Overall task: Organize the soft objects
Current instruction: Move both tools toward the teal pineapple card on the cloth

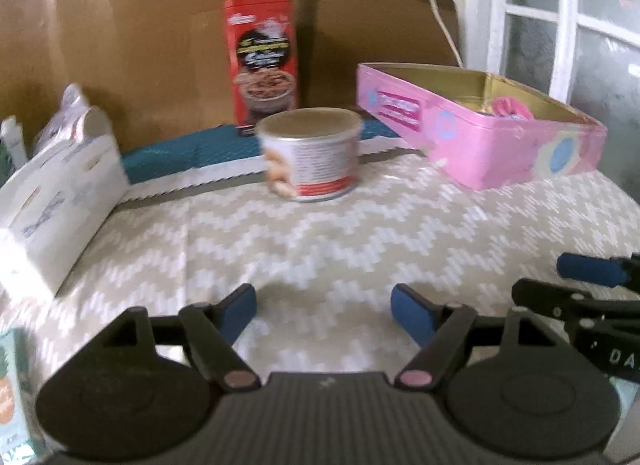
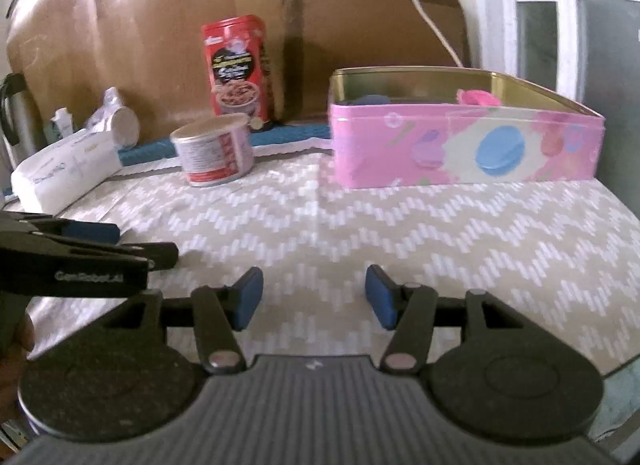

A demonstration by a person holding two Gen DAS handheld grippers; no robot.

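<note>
An open pink tin (image 1: 480, 145) (image 2: 400, 137) stands at the back right of the zigzag-patterned cloth (image 1: 320, 233). A pink fluffy thing (image 1: 512, 107) (image 2: 478, 97) and a blue thing (image 2: 372, 100) lie inside it. A white soft pack (image 1: 60, 201) (image 2: 68, 173) rests at the left. My left gripper (image 1: 324, 307) (image 2: 146, 243) hovers open over bare cloth, nothing between its fingers. Just to its right, my right gripper (image 2: 314, 297) (image 1: 538, 281) is also open and holds nothing. Both stand well short of the tin.
A short can (image 1: 312, 153) (image 2: 214, 149) stands mid-back, with a red carton (image 1: 262, 61) (image 2: 238, 65) behind it against brown cardboard. A teal strip (image 1: 180, 153) runs along the back. A window frame (image 1: 568, 25) is at the right. A carton (image 1: 12, 385) sits at the near left.
</note>
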